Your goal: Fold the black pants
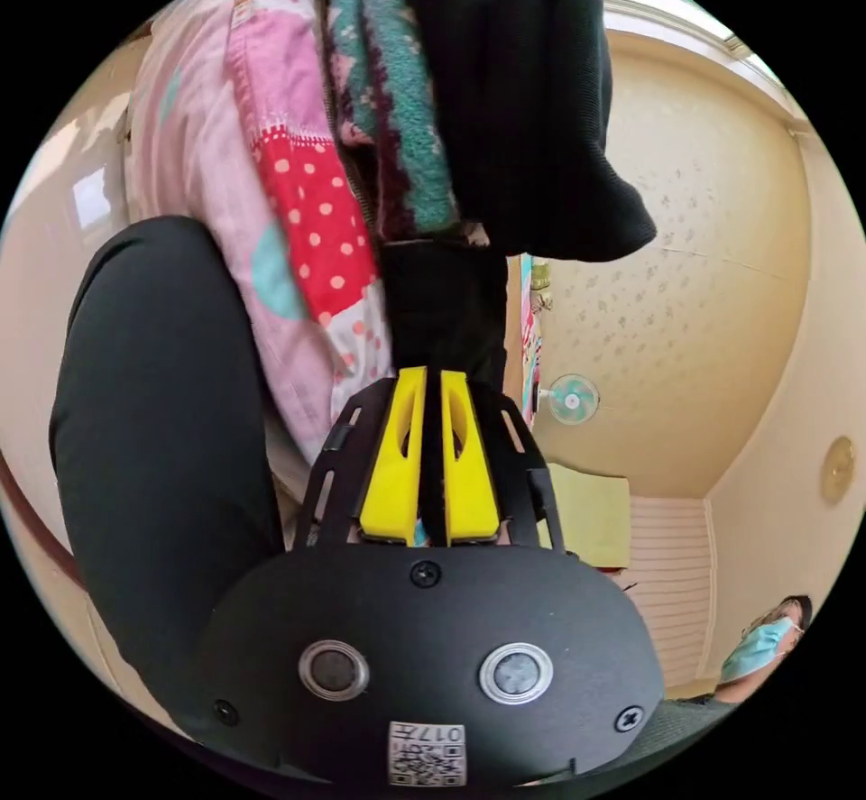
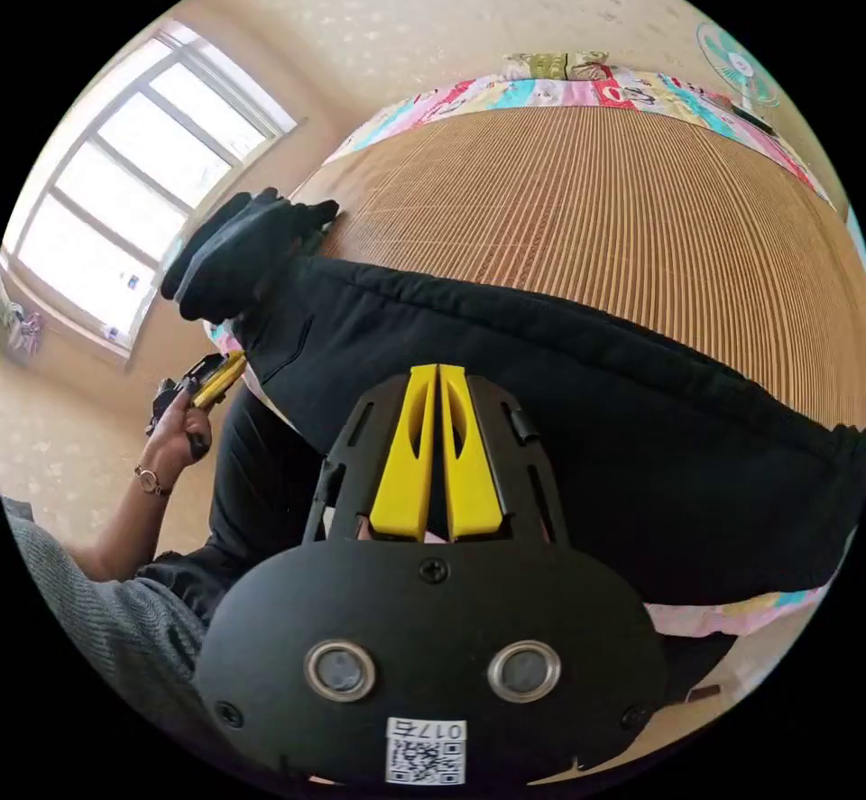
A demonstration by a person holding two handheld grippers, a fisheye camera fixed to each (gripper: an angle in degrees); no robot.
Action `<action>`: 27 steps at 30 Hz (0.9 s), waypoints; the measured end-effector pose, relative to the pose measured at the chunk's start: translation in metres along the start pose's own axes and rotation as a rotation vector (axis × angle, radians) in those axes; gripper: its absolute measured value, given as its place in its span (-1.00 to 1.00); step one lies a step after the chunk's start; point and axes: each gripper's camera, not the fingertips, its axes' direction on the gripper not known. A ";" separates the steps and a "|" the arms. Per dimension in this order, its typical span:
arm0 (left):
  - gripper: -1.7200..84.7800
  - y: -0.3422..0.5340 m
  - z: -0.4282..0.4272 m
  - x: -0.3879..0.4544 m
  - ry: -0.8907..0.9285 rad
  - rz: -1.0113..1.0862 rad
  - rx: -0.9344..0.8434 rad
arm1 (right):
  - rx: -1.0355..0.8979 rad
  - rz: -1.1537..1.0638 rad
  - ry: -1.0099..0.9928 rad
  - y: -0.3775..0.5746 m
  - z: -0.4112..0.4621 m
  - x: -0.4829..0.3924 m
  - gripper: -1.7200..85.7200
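The black pants [image 2: 559, 403] lie spread across a bed's bamboo mat [image 2: 613, 205]. The right claw [image 2: 437, 376] pinches their near edge, jaws closed; the left claw [image 1: 433, 381] clamps black fabric likewise.

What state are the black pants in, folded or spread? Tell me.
Spread: the black pants lie lengthwise across the slatted mat, unfolded.

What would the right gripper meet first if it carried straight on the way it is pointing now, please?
Most likely the black pants: the right gripper, jaws nearly together, points straight at the dark fabric lying across the ribbed mat. Whether the tips already touch it is unclear; depth is hard to judge.
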 end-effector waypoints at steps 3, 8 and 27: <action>-0.61 0.002 0.010 0.000 0.069 0.073 -0.009 | 0.062 -0.078 -0.057 -0.004 -0.004 -0.015 -0.95; -0.75 -0.002 0.050 0.015 -0.108 0.088 -0.090 | 0.031 -0.177 -0.048 -0.004 0.027 -0.038 -0.95; -0.81 0.298 0.282 0.193 0.128 1.274 -1.005 | 0.324 0.346 -0.247 0.081 -0.047 0.143 -0.94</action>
